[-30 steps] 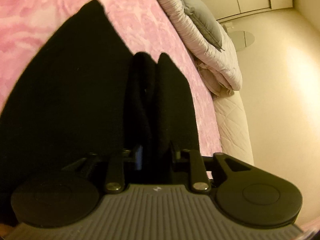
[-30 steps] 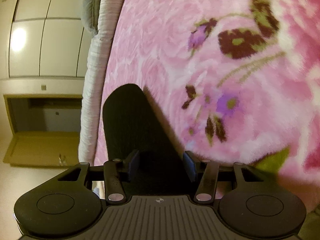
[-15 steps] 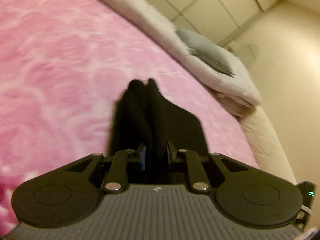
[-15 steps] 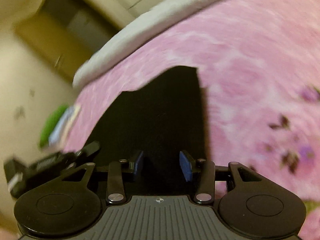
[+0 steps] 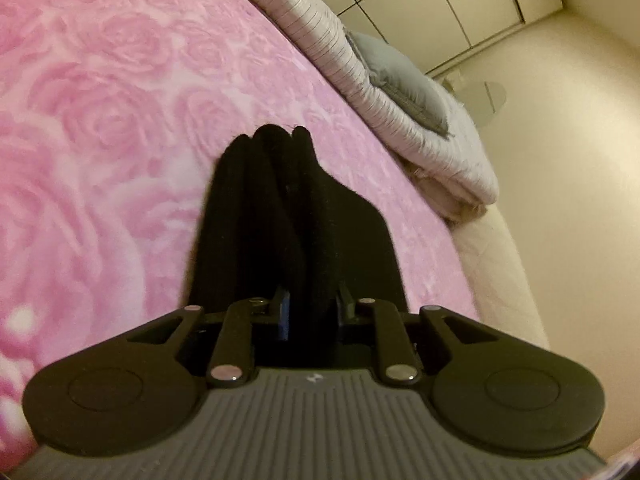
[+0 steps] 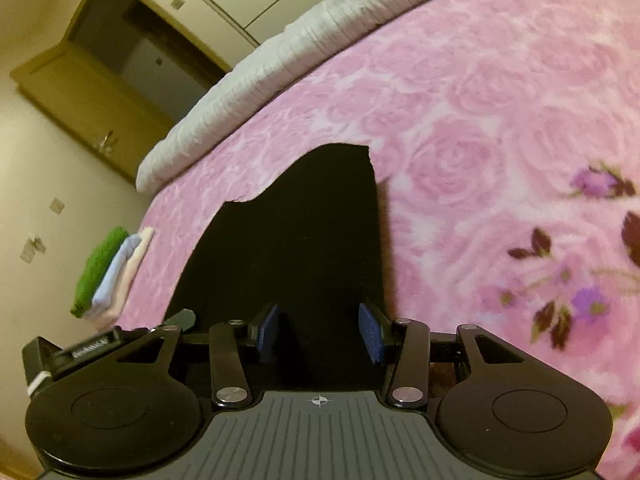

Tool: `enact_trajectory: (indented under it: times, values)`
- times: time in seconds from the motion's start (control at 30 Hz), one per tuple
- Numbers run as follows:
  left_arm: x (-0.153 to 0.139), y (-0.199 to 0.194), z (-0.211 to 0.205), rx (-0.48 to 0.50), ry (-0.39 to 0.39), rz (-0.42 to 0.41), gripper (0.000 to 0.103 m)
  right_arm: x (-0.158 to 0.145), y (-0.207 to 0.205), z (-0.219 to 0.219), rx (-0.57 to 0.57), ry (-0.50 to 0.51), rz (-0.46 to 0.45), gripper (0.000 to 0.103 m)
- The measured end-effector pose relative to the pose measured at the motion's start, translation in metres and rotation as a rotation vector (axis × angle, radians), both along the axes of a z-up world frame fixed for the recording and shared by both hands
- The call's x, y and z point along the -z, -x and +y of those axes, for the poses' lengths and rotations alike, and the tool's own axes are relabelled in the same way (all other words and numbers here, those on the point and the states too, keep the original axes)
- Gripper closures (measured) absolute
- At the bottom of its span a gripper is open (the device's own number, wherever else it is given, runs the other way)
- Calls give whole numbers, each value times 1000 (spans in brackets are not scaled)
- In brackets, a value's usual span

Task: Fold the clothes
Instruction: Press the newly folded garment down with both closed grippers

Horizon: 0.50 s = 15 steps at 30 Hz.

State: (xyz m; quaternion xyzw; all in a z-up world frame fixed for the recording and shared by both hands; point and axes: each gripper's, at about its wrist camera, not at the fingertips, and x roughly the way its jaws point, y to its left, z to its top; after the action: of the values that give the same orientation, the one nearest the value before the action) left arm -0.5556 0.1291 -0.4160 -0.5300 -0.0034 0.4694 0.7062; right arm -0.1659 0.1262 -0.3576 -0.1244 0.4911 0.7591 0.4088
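Observation:
A black garment (image 5: pixel 280 208) hangs in bunched vertical folds over the pink rose-patterned blanket (image 5: pixel 100 120). My left gripper (image 5: pixel 310 308) is shut on a thick fold of it, its blue pads pressed against the cloth. In the right wrist view the same black garment (image 6: pixel 312 220) spreads out as a broad flat panel above the blanket (image 6: pixel 480 120). It throws a shadow along its right edge. My right gripper (image 6: pixel 320 324) grips a wide bunch of it between its blue pads. Part of the other gripper's body (image 6: pixel 80 350) shows at the lower left.
A striped white duvet (image 5: pixel 360 72) with a grey pillow (image 5: pixel 404 84) lies along the bed's far edge. A stack of folded clothes (image 6: pixel 108 276), green, blue and pink, sits at the bed's left edge. An open wooden cupboard (image 6: pixel 100 68) stands beyond.
Both grippers rose with the black garment. The right gripper rolled strongly, so the bed now lies level in its view. The cloth in the left view gathered into narrower folds.

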Motion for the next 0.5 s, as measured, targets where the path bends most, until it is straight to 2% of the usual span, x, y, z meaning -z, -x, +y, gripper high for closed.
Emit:
enact_trajectory:
  times: [0.1, 0.2, 0.33, 0.43, 0.5]
  values:
    - [-6, 5, -9, -9, -30, 27, 88, -7, 10, -4, -27, -40, -51, 59]
    - [-3, 9, -13, -12, -13, 67, 88, -13, 27, -10, -78, -97, -129, 58]
    - [2, 3, -15, -21, -23, 158, 87, -14, 47, -15, -140, -160, -251, 57]
    - [-11, -1, -24, -39, -71, 238, 87, -11, 53, -17, -168, -193, -272, 55]
    - [-10, -3, -23, -32, -60, 269, 87, -8, 60, -21, -203, -241, -308, 55]
